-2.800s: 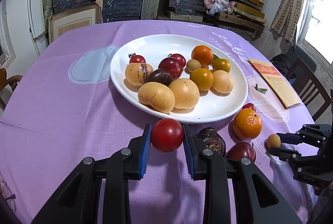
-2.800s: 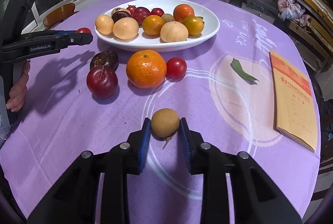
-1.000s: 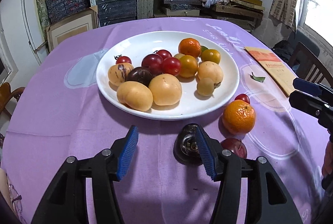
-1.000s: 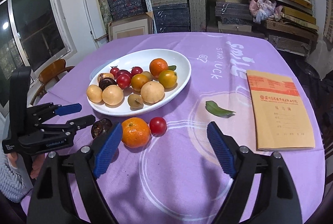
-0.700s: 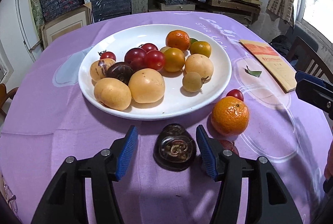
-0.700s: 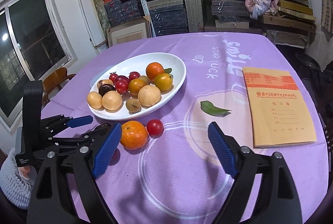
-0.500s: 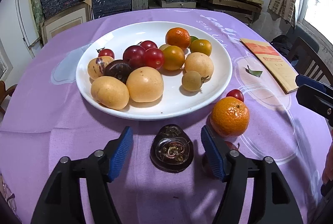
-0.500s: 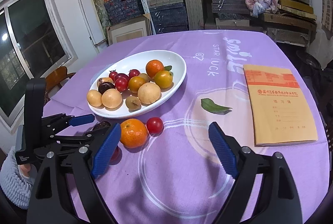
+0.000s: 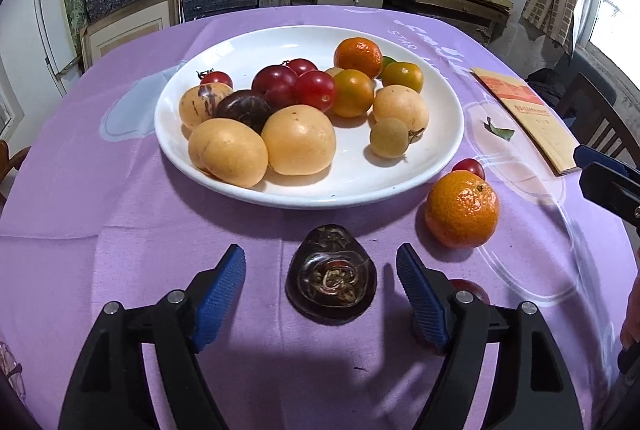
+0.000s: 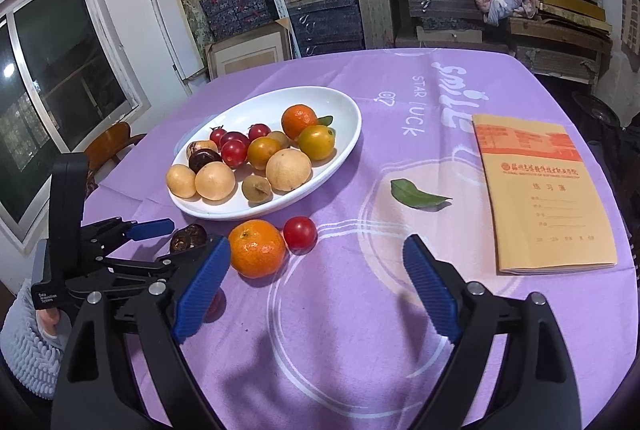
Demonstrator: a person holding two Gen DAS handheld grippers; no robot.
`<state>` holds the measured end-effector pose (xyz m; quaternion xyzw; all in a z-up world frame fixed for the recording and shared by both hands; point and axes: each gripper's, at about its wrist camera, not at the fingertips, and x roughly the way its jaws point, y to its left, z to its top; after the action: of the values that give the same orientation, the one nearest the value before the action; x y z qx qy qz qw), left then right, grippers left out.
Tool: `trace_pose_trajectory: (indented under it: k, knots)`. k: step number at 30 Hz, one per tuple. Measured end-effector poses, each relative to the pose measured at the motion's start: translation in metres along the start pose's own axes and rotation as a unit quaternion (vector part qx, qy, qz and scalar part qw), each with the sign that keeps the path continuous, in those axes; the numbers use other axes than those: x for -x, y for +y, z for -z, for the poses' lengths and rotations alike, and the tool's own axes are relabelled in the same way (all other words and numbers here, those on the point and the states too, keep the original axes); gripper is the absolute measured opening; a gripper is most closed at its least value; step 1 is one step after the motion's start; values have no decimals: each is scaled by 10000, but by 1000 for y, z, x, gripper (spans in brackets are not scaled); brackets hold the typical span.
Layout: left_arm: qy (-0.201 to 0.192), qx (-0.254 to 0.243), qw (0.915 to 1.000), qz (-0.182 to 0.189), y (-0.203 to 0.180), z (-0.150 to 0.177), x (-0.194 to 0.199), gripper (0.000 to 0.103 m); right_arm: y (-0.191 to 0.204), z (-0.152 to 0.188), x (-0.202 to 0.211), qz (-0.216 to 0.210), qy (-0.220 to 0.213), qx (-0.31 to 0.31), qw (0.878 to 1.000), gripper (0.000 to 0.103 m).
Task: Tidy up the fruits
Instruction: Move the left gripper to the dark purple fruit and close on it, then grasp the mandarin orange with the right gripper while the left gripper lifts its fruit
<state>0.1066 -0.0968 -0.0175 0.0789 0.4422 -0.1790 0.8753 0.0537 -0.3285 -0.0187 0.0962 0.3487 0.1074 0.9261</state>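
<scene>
A white plate (image 9: 440,134) (image 10: 348,118) on the purple tablecloth holds several fruits: yellow round ones, oranges, red tomatoes and a dark one. A dark purple fruit (image 9: 331,276) (image 10: 189,237) lies on the cloth in front of the plate, between the open fingers of my left gripper (image 9: 320,294) (image 10: 160,244), untouched. An orange (image 9: 462,208) (image 10: 258,248) and a small red tomato (image 9: 469,167) (image 10: 300,234) lie right of it. A dark red fruit (image 9: 466,286) is mostly hidden behind the left gripper's right finger. My right gripper (image 10: 316,290) is open and empty, raised above the cloth.
A tan notebook (image 10: 540,190) (image 9: 524,110) lies at the table's right side with a green leaf (image 10: 416,194) (image 9: 498,130) beside it. Shelves of boxes stand behind the table. A wooden chair (image 10: 112,142) is at the left, another (image 9: 592,118) at the right.
Both grippers have let go of their fruits, which now lie on the plate. My left gripper has moved over the dark purple fruit and opened wider. The right gripper has risen and drawn back.
</scene>
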Motion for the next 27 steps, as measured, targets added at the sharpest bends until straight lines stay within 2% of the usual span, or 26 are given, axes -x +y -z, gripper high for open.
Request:
trace_pose_trajectory:
  k: [3,7,16,18,19,27]
  knots:
    - [87,-2,10000,11,9,8,-2,75,-1,0,3,-10,-25,-31,10000,86]
    - [25,-73,10000,4,10,14,1,64,-1,-1,4,-24,-48,-23,10000,87]
    - [-144,59,9999,-7,15,8,-5,63,5,2,-2,-37,41,54,10000,87]
    - [-220,9,9998,-3,13,7,-3,55,6,2,-3,-34,65,80,9999,87]
    - [-236,-38,9997,106,11,7,-2,44,7,3,-4,-30,74,93,9999,87]
    - [-581,-234,9980,74,9,15,18,44,10,4,-6,10,43,152,9999,87]
